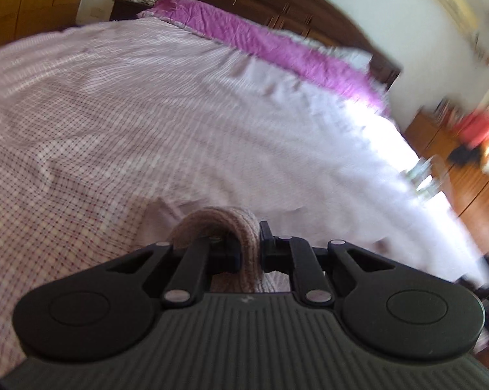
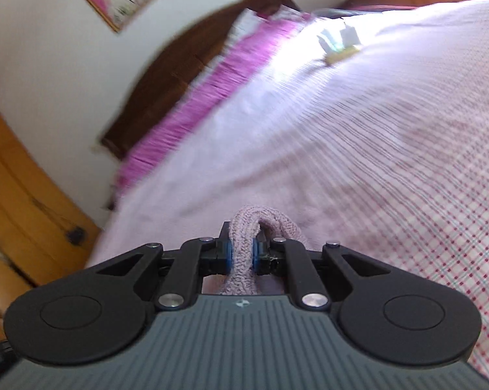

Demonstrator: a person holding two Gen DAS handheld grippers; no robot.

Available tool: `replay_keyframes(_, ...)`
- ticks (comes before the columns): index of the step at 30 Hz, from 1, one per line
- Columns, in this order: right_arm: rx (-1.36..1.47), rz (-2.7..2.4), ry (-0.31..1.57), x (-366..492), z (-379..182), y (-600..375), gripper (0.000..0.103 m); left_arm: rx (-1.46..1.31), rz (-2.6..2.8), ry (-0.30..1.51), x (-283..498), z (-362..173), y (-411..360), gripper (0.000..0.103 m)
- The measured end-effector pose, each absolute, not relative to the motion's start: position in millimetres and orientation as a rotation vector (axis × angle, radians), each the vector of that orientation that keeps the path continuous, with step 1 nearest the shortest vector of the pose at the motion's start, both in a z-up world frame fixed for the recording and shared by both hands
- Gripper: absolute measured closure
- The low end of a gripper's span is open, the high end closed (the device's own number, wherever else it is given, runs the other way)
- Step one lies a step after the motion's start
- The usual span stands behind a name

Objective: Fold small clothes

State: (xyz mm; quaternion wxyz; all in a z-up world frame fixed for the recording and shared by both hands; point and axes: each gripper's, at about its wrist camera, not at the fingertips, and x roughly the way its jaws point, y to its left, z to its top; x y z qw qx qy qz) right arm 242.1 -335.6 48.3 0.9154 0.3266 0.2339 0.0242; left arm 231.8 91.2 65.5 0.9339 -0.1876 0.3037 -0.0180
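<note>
You have each gripper, left (image 1: 248, 247) and right (image 2: 242, 253), clamped on a bunched knit (image 2: 260, 221) edge above the bed (image 1: 114, 113), likely to spread it for folding.

Most of the pink knit garment (image 1: 225, 224) drops out of sight behind the left tool (image 1: 248, 243), so its shape cannot be told; the same holds at the right tool (image 2: 242, 250), where only a bunched loop (image 2: 260, 224) shows. At three o'clock in the left view a red smear (image 1: 478, 123) on a wooden cabinet (image 1: 455, 169) is too blurred to name. At one o'clock in the right view, small pale items (image 2: 338, 44) on the bed (image 2: 390, 130) (boxes, perhaps) stay unreadable.
</note>
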Motion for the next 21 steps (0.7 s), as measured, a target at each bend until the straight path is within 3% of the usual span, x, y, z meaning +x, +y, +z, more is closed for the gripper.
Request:
replay_keyframes(5,0.705,0.042,0.479,254,2,-342,0.09,-0.319,-0.03,0.633,233,34,88,0.088)
replay_keyframes(10,0.708,0.051,0.461,246,3,-342,0.089,-0.281,-0.028,0.62,230,37,81,0.087)
replay_keyframes(14,0.684,0.046,0.454,237,17,-337,0.081,-0.285,-0.058,0.654,223,50,79,0.074)
replay_keyframes(16,0.681,0.03,0.432,227,26,-334,0.073,-0.25,-0.082,0.655,216,63,78,0.074)
replay_keyframes(18,0.657,0.033,0.422,213,38,-331,0.047,-0.208,-0.08,0.632,207,80,79,0.073)
replay_keyframes(20,0.61,0.025,0.405,199,50,-328,0.032,-0.184,-0.07,0.611,197,94,81,0.055)
replay_keyframes(21,0.585,0.025,0.4,194,55,-327,0.029,-0.176,-0.063,0.6,192,101,83,0.051)
